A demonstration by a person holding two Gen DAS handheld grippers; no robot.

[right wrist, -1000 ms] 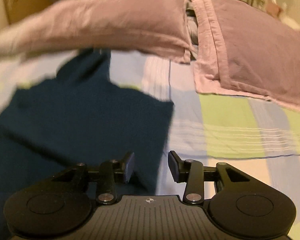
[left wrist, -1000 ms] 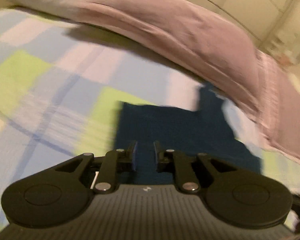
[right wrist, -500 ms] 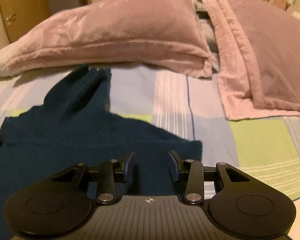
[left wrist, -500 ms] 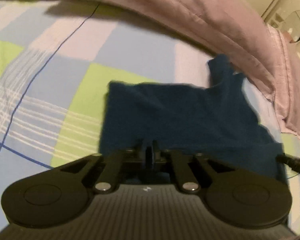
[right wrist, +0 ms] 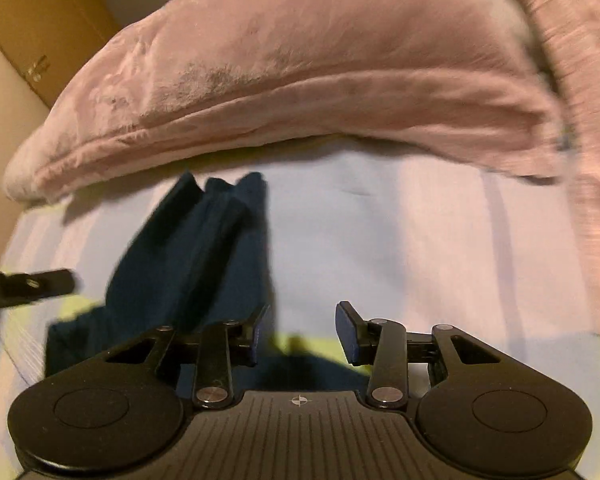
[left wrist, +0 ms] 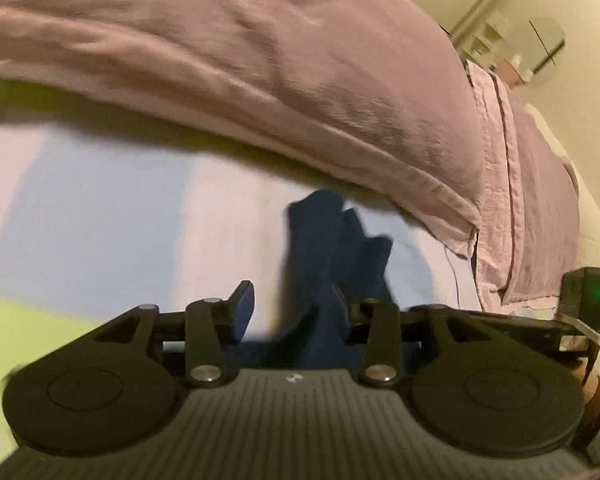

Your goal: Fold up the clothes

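Our left tongs [left wrist: 290,312] are opening over the navy garment [right wrist: 188,248], nothing pinched; our right tongs [right wrist: 302,332] stand parted and empty. We judge the garment partly folded on the bed [right wrist: 400,240], with further folds left.

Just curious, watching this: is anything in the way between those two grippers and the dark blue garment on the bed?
Nothing visible. The dark blue garment lies on the checked sheet right ahead of the opening left gripper and the right gripper. The pink pillow lies beyond it.
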